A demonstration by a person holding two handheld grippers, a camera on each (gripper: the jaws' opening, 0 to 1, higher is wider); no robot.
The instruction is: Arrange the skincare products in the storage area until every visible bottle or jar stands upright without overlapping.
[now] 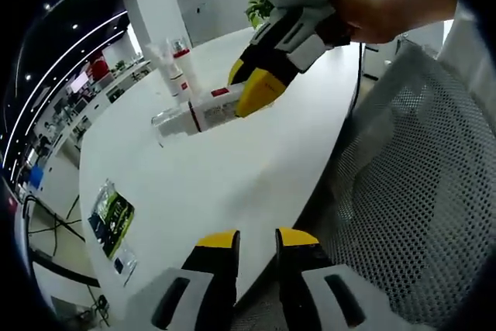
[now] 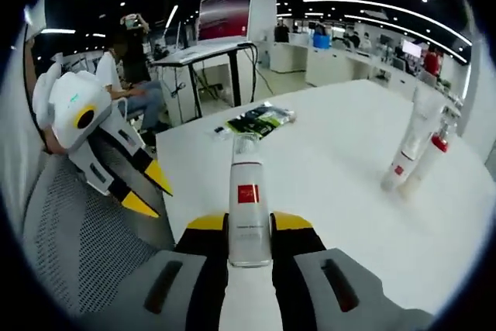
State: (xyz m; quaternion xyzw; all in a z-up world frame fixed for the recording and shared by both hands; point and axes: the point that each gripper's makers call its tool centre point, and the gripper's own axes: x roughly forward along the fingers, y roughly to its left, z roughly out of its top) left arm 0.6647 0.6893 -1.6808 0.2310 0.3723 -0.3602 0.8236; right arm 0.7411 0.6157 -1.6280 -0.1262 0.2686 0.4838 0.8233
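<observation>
The right gripper [image 2: 249, 232] pinches a lying bottle [image 2: 248, 211] on the white table [image 2: 349, 191]. At 2 o'clock, two tubes [image 2: 411, 156] stand upright. The left gripper [image 1: 256, 244] is spread, holding nothing.

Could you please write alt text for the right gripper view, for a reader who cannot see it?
The right gripper has its jaws closed around a white bottle with a red label, which lies on a white table. Two more white tubes stand upright at far right, a green packet lies beyond, and the left gripper hovers over a mesh chair.
</observation>
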